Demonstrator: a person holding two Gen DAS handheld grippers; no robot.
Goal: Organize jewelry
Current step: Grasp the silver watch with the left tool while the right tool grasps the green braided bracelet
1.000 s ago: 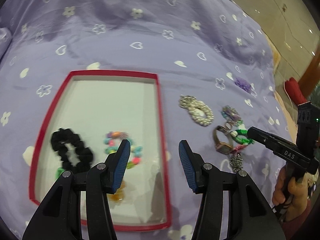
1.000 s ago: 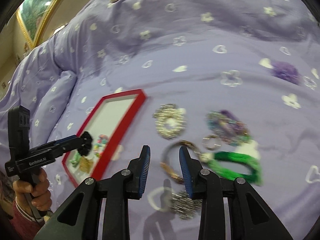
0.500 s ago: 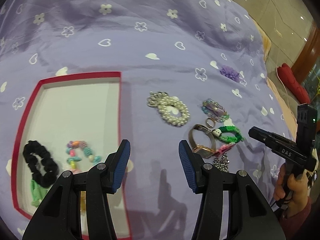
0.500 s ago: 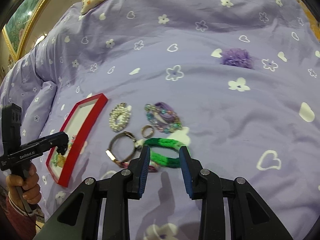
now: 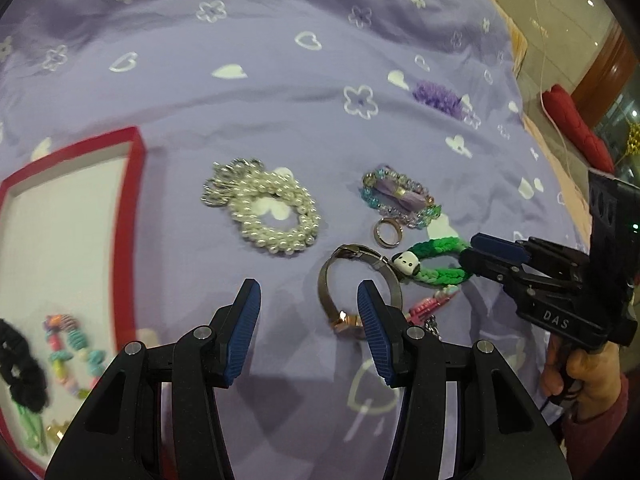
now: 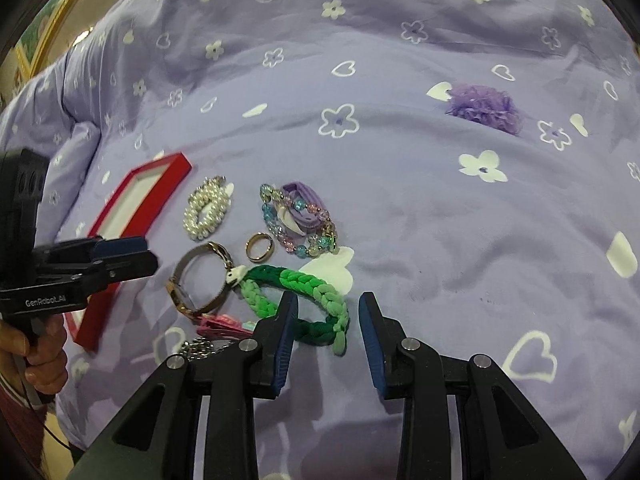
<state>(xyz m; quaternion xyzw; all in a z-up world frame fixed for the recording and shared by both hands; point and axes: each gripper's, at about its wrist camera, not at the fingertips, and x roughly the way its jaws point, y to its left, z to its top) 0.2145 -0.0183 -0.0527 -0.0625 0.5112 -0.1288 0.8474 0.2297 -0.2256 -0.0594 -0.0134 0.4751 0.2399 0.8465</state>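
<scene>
Loose jewelry lies on a purple bedspread: a pearl bracelet [image 5: 272, 212], a pastel bead bracelet [image 5: 400, 196], a gold ring [image 5: 387, 233], a metal watch [image 5: 352, 280] and a green braided bracelet [image 6: 304, 300] with a white dog charm. My left gripper [image 5: 308, 320] is open just before the watch. My right gripper [image 6: 327, 328] is open, its jaws either side of the green bracelet's near end. It also shows in the left wrist view [image 5: 480, 256]. The red-rimmed tray [image 5: 134, 200] at left holds a black scrunchie [image 5: 20, 376] and a colourful bead bracelet [image 5: 68, 348].
A purple fluffy scrunchie [image 6: 486, 108] lies far right on the bedspread. A pink clip [image 6: 220, 322] and a silver chain [image 6: 200, 348] lie by the watch. The bed's right edge drops to a tiled floor with a red object [image 5: 576, 128].
My left gripper moved right from over the tray to the loose jewelry. My right gripper opened wider and closed in on the green bracelet.
</scene>
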